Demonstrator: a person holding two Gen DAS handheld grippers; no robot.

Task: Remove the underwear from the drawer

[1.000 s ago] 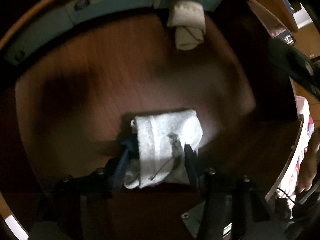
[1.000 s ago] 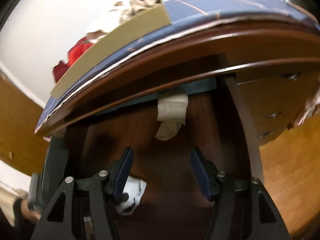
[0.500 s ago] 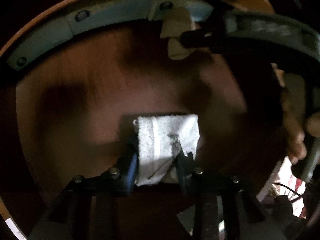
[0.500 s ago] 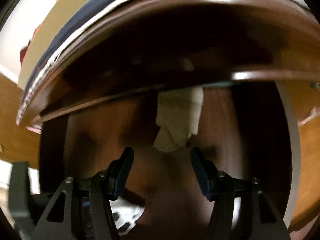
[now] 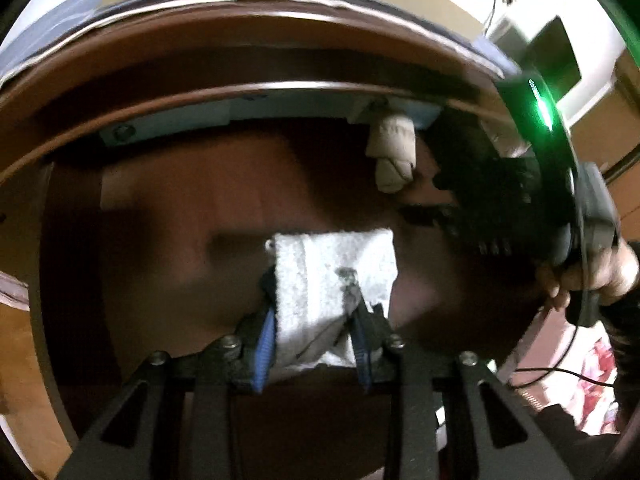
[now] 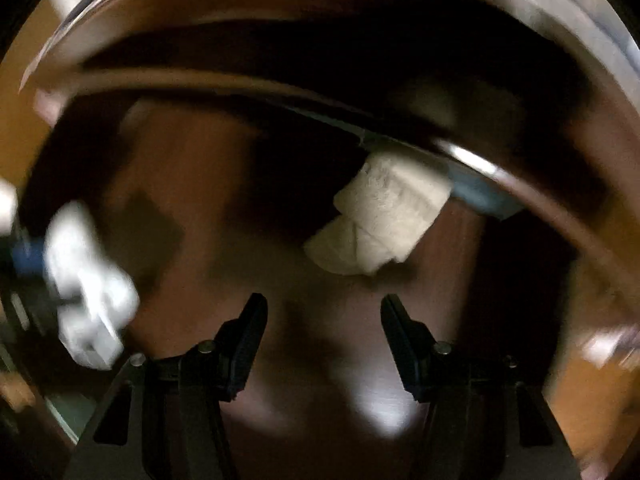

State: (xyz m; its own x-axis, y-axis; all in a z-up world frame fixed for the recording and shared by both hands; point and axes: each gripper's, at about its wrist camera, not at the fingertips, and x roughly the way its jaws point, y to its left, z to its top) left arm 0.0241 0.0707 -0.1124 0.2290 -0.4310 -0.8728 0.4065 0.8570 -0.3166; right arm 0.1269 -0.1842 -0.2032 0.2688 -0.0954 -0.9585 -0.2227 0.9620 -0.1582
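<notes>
The left tongs (image 5: 314, 320) clenched the white folded cloth underwear (image 5: 332, 280). Only the right wrist view showed the right tongs (image 6: 324, 320) released, empty, a beige rolled cloth (image 6: 384, 220) just ahead in the dark wooden drawer (image 6: 200, 200).

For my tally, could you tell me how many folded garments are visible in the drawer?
2: a white one clamped in the left gripper, a beige one against the drawer's back wall. Dark corners may hide more.

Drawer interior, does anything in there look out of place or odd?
Yes. A beige rolled cloth sits jammed at the back of the brown wooden drawer, its top tucked under the rear edge. The white folded cloth is pinched in the left gripper.
</notes>
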